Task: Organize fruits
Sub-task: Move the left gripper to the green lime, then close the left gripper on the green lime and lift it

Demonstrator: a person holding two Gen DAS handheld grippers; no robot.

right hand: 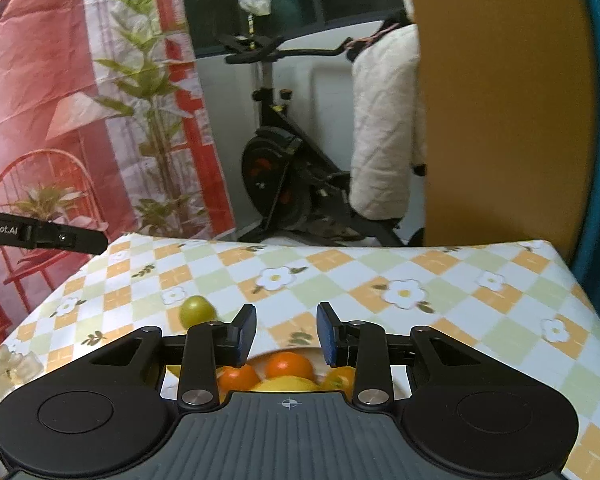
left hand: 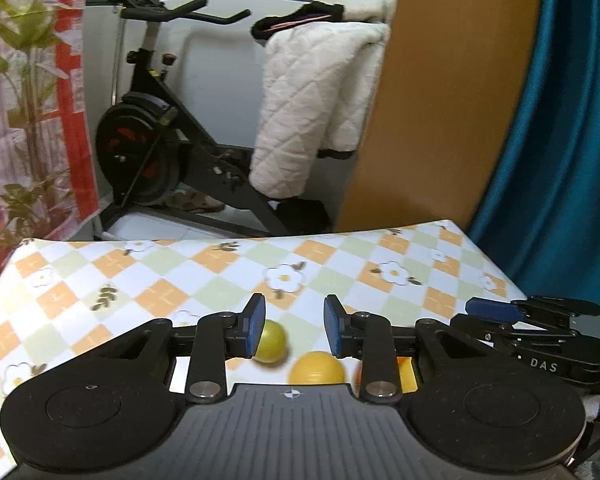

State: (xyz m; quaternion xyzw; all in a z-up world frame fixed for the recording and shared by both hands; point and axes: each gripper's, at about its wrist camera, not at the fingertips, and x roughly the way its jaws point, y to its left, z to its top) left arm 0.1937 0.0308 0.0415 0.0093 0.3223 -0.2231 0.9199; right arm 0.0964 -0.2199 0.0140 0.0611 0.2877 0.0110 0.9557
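- Risk, leftmost: green fruit [right hand: 196, 309] loose on the checked worktop [right hand: 480, 292], left of the plate [right hand: 295, 351] and well apart from it; round, so likely to roll toward the worktop's left edge if nudged by a pad.
- Left hand-held gripper [left hand: 295, 326]: blue pads apart, nothing between them; green fruit [left hand: 271, 341] just behind its left pad, partly hidden, lower in that view than the gap.
- Yellow fruit [left hand: 318, 368] right of the green one, near the gripper body, partly hidden; on or off the plate, cannot tell.
- Risk at the plate: oranges [right hand: 288, 365] and a yellow fruit [right hand: 287, 384] heaped together; one more dropped from height could knock a neighbour off the rim.
- Right hand-held gripper [right hand: 286, 333]: pads apart, empty, poised over the far side of the plate, oranges below the gap, not touched.
- Risk, rightmost: both hand-held grippers near each other beside the plate; collision possible if both reach in together.
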